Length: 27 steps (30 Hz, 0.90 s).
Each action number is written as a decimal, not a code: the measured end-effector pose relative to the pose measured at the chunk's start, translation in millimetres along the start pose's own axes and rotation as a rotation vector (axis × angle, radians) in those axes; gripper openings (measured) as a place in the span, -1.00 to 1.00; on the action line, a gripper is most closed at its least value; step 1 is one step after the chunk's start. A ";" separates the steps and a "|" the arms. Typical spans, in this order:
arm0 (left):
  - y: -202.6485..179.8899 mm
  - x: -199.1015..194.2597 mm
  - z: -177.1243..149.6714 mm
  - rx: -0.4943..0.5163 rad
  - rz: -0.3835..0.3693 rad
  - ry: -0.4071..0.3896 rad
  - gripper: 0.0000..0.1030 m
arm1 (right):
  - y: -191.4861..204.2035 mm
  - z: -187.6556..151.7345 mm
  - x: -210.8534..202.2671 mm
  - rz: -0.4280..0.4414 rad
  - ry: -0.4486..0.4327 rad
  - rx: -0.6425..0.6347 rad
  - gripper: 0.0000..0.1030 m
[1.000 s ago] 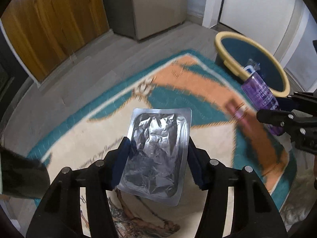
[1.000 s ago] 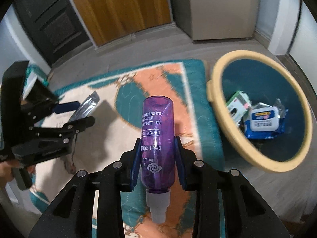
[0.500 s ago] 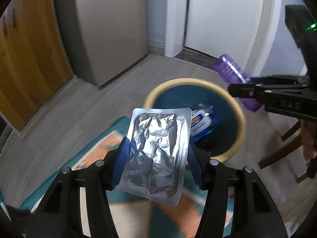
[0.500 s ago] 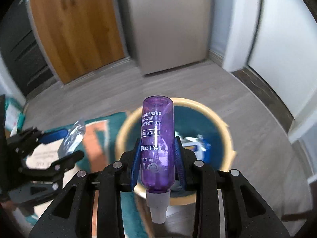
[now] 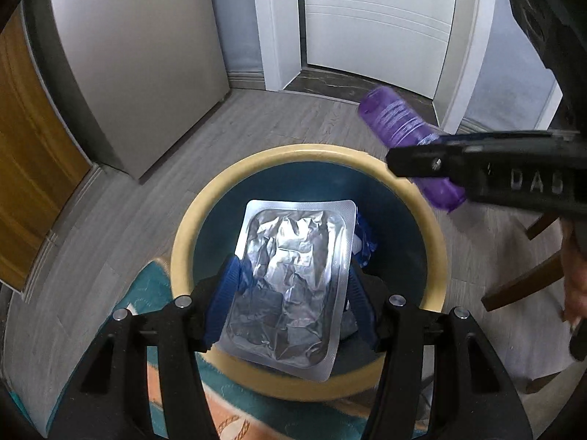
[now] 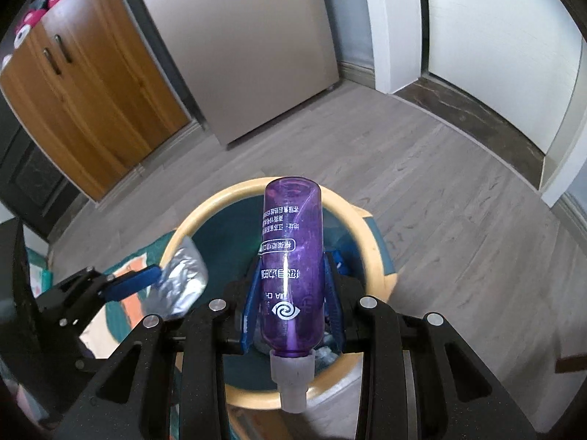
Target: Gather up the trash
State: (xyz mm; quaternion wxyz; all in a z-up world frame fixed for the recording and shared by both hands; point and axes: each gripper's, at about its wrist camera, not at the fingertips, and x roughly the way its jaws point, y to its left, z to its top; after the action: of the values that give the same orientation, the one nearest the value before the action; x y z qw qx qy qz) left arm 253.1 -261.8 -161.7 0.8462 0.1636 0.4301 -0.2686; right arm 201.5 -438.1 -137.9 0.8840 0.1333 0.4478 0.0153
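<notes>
Nearest me, the left gripper (image 5: 290, 286) pinches a crumpled foil blister pack (image 5: 290, 278) by its long edges, held flat above the bin (image 5: 183, 242) so it should fall inside on release. Beside it, the right gripper (image 6: 293, 293) clamps a purple bottle (image 6: 291, 256), neck toward the hand, over the same yellow-rimmed opening. Beyond lie grey floorboards (image 6: 422, 168) and a white door (image 5: 374, 18).
</notes>
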 end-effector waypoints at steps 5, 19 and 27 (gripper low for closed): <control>-6.9 7.5 -1.8 0.020 -0.001 0.017 0.39 | -3.2 3.7 6.9 0.013 0.003 0.029 -0.35; 23.1 -48.4 -9.3 -0.022 0.070 -0.013 0.59 | 16.4 1.7 6.0 0.072 0.034 0.008 -0.10; 27.4 -131.3 -26.2 -0.135 0.032 -0.117 0.62 | 40.0 -18.1 -47.6 0.062 0.007 -0.021 -0.10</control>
State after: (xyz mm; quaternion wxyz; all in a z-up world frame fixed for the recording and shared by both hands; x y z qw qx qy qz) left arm 188.9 -185.3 -68.4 0.8831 0.0970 0.3945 -0.2346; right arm 162.3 -402.5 -100.6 0.8828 0.1378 0.4465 0.0476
